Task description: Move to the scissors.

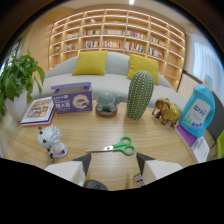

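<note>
Gripper (113, 165) is showing two white, blocky fingers (70, 169) with dark wedge-shaped tips tapering to points. A gap is showing between the tips. Behind the jaws a black housing is filling the view, a rounded dark part sitting between the finger bases.

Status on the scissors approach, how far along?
Mostly done: the green-handled scissors lie flat on the wooden table just ahead of the gripper, roughly centred on the gap. In hand: fingers open, empty, not touching them. Left: close the last stretch of bare table.
</note>
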A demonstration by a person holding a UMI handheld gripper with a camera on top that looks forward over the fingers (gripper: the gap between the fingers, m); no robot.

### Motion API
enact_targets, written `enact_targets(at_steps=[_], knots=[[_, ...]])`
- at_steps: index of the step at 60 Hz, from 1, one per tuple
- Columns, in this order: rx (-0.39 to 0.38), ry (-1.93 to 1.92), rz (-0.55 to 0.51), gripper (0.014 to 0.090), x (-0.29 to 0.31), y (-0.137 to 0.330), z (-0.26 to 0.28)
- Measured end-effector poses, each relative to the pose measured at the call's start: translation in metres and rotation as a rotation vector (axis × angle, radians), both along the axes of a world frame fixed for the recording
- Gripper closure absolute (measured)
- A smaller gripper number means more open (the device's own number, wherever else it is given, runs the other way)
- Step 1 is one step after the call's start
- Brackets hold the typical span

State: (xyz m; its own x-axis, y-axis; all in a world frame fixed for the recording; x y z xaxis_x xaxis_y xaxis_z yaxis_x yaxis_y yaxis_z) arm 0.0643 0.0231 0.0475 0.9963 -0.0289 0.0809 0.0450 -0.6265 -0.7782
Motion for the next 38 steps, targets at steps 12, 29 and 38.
enact_targets(at_steps=[12,29,38], knots=[[-0.007,0.013,-0.007,0.0183,0.003,0.016,-0.008],[-0.011,0.016,-0.011,0.0185,0.005,0.018,-0.012],[-0.011,0.017,-0.007,0.0183,0.005,0.018,-0.011]])
